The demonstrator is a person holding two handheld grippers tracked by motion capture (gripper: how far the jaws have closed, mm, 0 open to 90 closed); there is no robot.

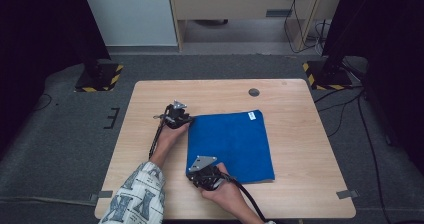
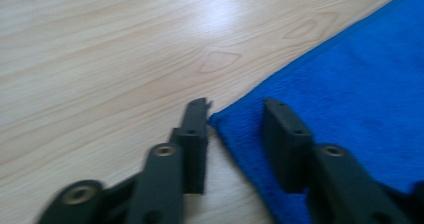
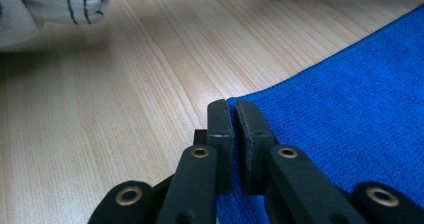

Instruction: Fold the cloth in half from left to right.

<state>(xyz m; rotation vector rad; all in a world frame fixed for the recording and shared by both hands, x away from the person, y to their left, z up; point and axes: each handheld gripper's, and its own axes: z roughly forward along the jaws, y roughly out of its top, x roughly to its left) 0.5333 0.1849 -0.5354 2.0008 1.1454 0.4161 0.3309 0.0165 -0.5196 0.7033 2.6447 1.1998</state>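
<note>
The left gripper (image 1: 181,118) sits low at the far left corner of the blue cloth (image 1: 232,144), which lies flat across the middle of the worktop (image 1: 150,96). Its jaws stand partly apart, one on bare wood and the other over the fabric, straddling the corner without pressing it — a grab being lined up, I'd say. The left gripper view (image 2: 235,116) makes that clear: the cloth's corner (image 2: 220,119) lies in the gap, touching neither pad firmly.

To the right, the right gripper (image 1: 202,171) is at the near left corner, jaws nearly together and pinching the cloth's hem (image 3: 233,104) between them. From above that grip is hidden under the grey plate and the hand; the right gripper view shows the blue edge running in between the pads — and a patterned sleeve (image 3: 50,4) beyond it.
</note>
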